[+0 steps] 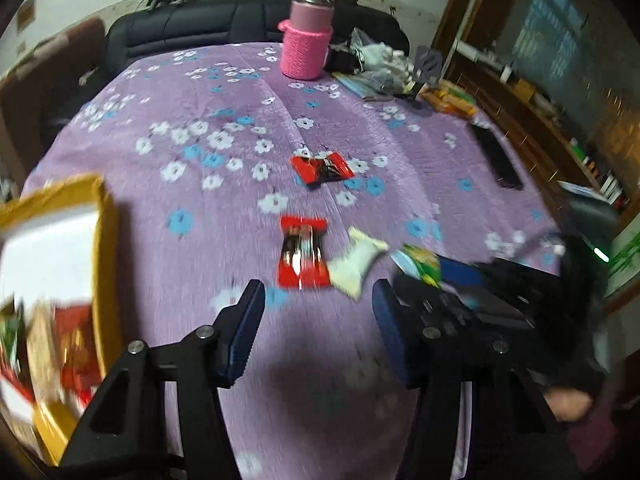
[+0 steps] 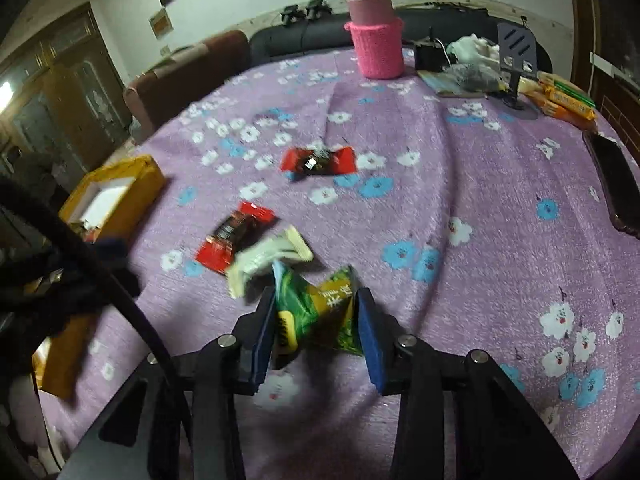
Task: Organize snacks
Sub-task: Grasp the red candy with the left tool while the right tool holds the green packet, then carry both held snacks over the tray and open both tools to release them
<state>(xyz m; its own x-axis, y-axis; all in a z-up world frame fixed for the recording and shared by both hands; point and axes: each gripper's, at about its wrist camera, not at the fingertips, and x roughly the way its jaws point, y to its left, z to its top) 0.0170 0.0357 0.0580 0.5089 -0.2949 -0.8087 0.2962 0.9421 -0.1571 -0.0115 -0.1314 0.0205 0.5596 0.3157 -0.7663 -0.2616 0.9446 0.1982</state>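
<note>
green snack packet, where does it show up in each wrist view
Left wrist view: the green snack packet sits low right of centre, partly hidden behind the right claw, just right of the white packet.
Right wrist view: it is bottom centre, pinched between the right claw's two blue pads.
Shared landmark: the pink flask at the table's far edge.

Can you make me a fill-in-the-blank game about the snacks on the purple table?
1. The right tool is shut on a ____ snack packet.
2. The left tool is ____ and holds nothing.
3. The tall bottle wears a knitted sleeve coloured ____.
4. Beside the near red snack packet lies a ____ packet.

Missing words: green; open; pink; white
</note>
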